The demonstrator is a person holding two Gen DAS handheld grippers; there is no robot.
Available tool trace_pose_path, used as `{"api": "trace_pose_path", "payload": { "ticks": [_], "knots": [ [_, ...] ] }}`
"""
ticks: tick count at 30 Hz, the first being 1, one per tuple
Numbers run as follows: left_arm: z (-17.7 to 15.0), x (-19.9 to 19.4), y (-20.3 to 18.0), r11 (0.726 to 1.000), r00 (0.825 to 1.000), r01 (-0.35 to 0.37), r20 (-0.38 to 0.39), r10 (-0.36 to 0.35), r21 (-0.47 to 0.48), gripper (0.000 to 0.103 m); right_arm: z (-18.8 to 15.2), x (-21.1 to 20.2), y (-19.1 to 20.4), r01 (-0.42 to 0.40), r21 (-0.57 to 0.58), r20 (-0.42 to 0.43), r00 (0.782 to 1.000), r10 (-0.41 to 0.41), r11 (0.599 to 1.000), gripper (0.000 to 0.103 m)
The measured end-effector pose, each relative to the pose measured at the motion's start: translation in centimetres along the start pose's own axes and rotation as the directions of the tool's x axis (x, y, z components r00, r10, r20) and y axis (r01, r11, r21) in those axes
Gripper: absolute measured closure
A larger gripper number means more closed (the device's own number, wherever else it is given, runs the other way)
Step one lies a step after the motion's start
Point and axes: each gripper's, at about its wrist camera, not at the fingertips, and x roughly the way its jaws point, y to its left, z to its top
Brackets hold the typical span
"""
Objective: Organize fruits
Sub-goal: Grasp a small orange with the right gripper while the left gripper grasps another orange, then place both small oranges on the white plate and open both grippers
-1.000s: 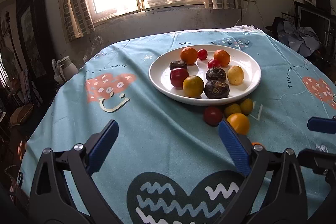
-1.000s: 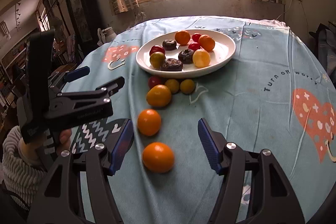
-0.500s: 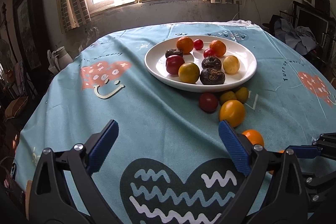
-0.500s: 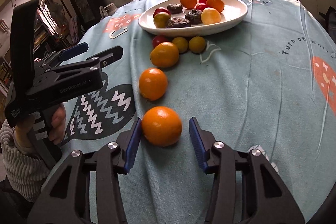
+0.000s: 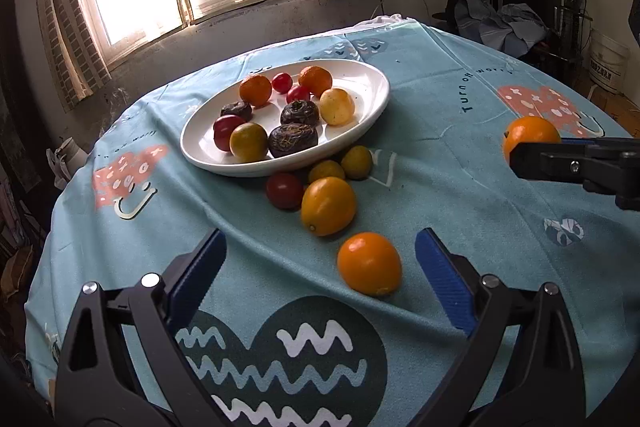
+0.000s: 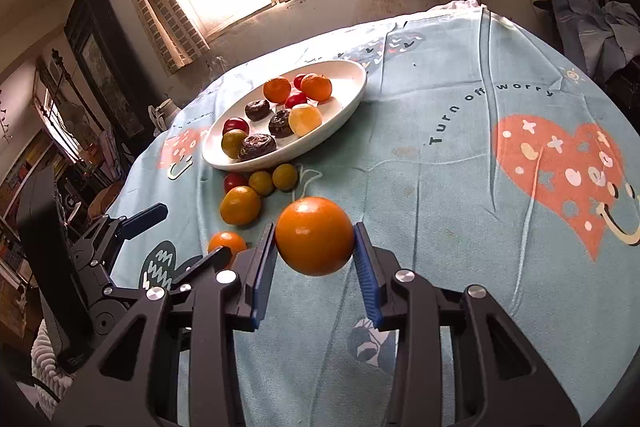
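Note:
My right gripper (image 6: 315,251) is shut on an orange (image 6: 314,235) and holds it above the tablecloth; the orange also shows at the right of the left wrist view (image 5: 530,135). My left gripper (image 5: 320,275) is open and empty, with another orange (image 5: 369,263) on the cloth between its fingers, nearer the right one. A white plate (image 5: 372,99) with several fruits sits further back. A larger yellow-orange fruit (image 5: 328,205), a red tomato (image 5: 284,190) and two small yellow fruits (image 5: 356,161) lie just in front of the plate.
The round table has a light blue patterned cloth (image 5: 460,155). The window wall is behind it. Clutter and furniture stand at the right (image 5: 520,23) and the left beyond the table edge.
My right gripper closed on the nearest orange and lifted it off the cloth. My left gripper moved right and forward, so the second orange now lies between its fingers.

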Motion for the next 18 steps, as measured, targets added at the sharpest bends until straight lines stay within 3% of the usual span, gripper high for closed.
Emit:
{"api": "trace_pose_path", "payload": {
  "ticks": [2,6,10,13,14,18],
  "knots": [
    [0.1,0.5,-0.2,1.000,1.000,0.012,-0.014,-0.012,-0.005,0.012,-0.1,0.1,0.2,-0.007,-0.007,-0.007,1.000,0.007,1.000,0.065],
    [0.2,2.2,-0.1,0.993,0.990,0.115,-0.082,-0.117,-0.029,0.050,-0.2,0.2,0.1,-0.007,0.001,-0.016,1.000,0.007,1.000,0.065],
    [-0.2,3.7,0.0,0.985,0.973,0.166,-0.151,-0.172,-0.053,0.052,-0.1,0.3,0.0,-0.013,0.006,-0.023,1.000,0.013,1.000,0.065],
    [-0.4,3.9,0.5,0.977,0.966,0.192,-0.157,-0.204,-0.088,0.058,-0.2,0.3,0.0,-0.014,0.005,-0.026,1.000,0.015,1.000,0.065],
    [-0.5,3.7,0.6,0.976,0.965,0.199,-0.153,-0.211,-0.093,0.067,-0.2,0.3,0.0,-0.014,0.005,-0.025,1.000,0.014,1.000,0.065],
    [-0.4,2.7,0.6,0.982,0.978,0.170,-0.110,-0.178,-0.081,0.067,-0.2,0.5,-0.1,-0.010,0.005,-0.027,1.000,0.010,1.000,0.065]
  ]
}}
